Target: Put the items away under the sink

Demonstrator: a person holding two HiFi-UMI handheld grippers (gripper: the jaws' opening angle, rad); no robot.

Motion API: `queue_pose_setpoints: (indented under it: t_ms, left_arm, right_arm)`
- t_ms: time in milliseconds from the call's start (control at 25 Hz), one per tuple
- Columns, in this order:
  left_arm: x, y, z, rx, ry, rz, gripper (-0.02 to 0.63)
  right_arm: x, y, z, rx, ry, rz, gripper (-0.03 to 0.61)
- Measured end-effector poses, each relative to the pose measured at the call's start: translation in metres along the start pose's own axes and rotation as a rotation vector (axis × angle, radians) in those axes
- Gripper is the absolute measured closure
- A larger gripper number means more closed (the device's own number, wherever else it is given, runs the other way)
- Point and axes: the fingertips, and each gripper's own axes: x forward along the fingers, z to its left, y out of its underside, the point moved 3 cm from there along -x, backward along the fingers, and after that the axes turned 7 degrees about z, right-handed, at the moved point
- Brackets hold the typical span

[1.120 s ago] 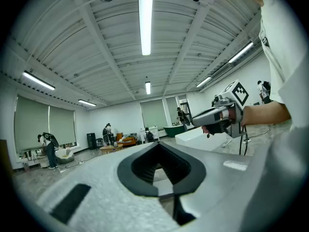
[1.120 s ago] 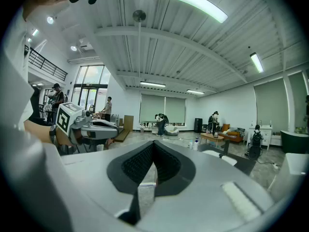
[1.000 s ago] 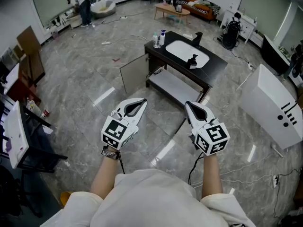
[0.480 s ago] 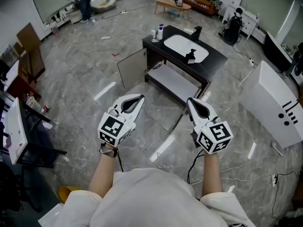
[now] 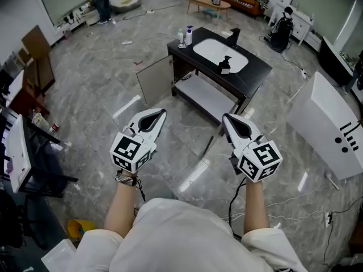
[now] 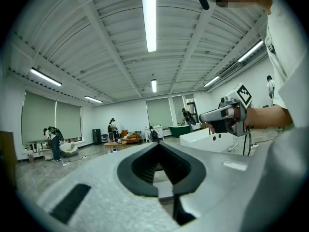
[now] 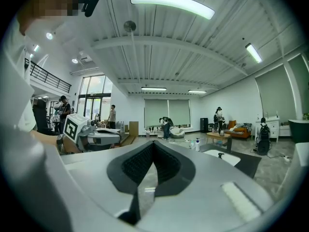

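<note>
Sink (image 5: pixel 212 51) shifted up-frame; left gripper (image 5: pixel 159 113), right gripper (image 5: pixel 226 119) jaws closed, empty; bare floor (image 5: pixel 190 143) between.

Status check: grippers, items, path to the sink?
Left gripper and right gripper shut, empty, level. Bottles and soap dispenser on the sink counter, not yet stowed; cabinet door open. Nothing blocking the floor between.

We cannot identify the tiny bottles (image 5: pixel 184 37) on the table (image 5: pixel 256 71), whose top hides the space beneath.

Glossy grey marble-look floor (image 5: pixel 102 95), matt black counter (image 5: pixel 258 72), smooth white basin (image 5: pixel 210 51)
</note>
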Motion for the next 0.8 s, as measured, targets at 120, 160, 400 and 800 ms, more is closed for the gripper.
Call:
queue_pose_setpoints:
  t_ms: [120,160,400,800]
  left_arm:
    - [0.014,-0.003,0.007,0.001,-0.006,-0.005,0.614]
    - [0.020,-0.004,0.010,0.001,-0.006,-0.005,0.614]
    - [0.060,0.002,0.049,0.005,0.001,0.000,0.614]
    - [0.155,0.002,0.173,0.011,0.059,-0.001,0.614]
  right_arm:
    - [0.004,-0.006,-0.015,-0.002,0.004,-0.015,0.571]
    - [0.008,-0.007,-0.021,0.001,0.006,-0.019,0.571]
    - [0.048,-0.015,-0.045,-0.027,0.010,-0.041,0.571]
    - [0.174,-0.045,-0.104,-0.020,0.065,-0.052,0.571]
